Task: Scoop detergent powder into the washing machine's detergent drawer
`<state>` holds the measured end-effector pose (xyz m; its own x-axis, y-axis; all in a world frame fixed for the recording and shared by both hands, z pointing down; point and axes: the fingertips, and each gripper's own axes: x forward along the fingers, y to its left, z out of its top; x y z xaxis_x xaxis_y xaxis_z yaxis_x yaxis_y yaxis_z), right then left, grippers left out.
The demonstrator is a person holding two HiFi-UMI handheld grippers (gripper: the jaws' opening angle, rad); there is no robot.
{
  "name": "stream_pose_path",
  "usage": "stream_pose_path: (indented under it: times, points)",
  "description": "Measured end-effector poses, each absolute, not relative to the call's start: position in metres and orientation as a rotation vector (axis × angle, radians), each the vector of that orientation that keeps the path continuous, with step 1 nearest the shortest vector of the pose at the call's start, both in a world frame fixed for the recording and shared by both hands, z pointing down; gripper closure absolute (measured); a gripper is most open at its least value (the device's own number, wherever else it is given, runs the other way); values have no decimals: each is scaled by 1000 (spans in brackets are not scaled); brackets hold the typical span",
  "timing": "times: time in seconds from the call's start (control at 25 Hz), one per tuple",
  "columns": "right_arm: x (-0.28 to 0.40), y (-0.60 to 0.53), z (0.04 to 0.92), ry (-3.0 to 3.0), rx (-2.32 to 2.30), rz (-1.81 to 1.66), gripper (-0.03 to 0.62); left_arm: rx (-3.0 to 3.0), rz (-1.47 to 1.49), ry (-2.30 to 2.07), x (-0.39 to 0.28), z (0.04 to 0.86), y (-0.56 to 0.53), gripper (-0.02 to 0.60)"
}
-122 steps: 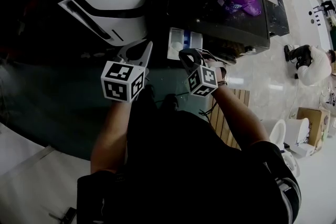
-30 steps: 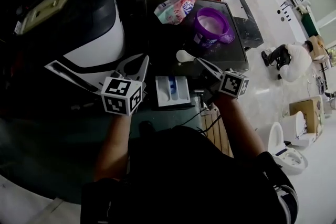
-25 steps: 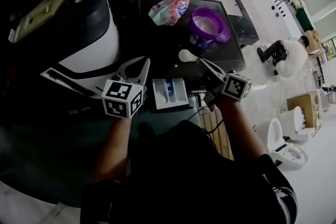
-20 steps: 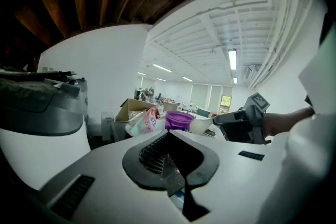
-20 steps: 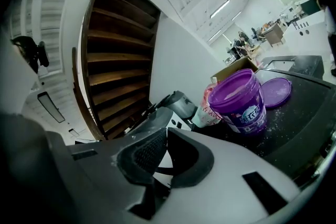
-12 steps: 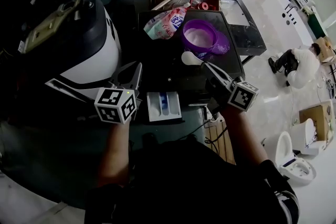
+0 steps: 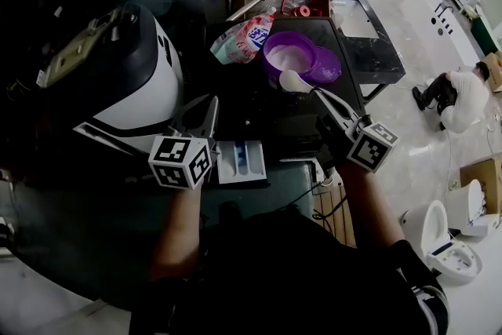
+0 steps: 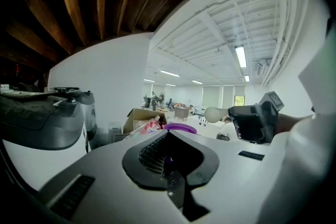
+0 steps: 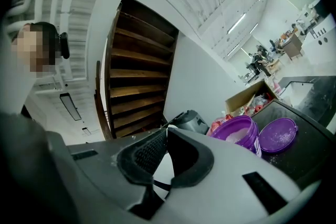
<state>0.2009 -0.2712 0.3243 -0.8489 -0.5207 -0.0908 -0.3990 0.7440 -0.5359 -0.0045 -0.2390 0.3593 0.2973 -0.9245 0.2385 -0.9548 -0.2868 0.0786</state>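
My right gripper [image 7: 320,96] pinches the scoop [image 7: 294,80] at the tub's [image 7: 289,56] near rim. My left gripper [image 7: 210,101] is closed and empty. The drawer [image 7: 239,161] is well apart from the tub, nearer me. If I tilt the scoop on that long trip, I think powder could spill.

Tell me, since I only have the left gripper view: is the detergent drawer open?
Observer: Yes. The head view shows the drawer pulled out beside the left gripper, its compartments showing.
Reviewer: Is the tub uncovered?
Observer: Yes. In the right gripper view the purple tub has white powder inside, and its lid lies flat beside it.
Reviewer: What is the right gripper holding?
Observer: The right gripper has its jaws shut on the white handle of the scoop. In the head view the scoop's bowl sits at the tub's near edge.
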Motion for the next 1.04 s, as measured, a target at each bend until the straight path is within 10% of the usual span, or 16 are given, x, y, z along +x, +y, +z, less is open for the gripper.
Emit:
stream_pose_path:
  times: [1.04]
  points:
    - [190, -250, 308, 2776, -777, -541, 576, 2371, 212, -1745, -12, 353, -225, 574]
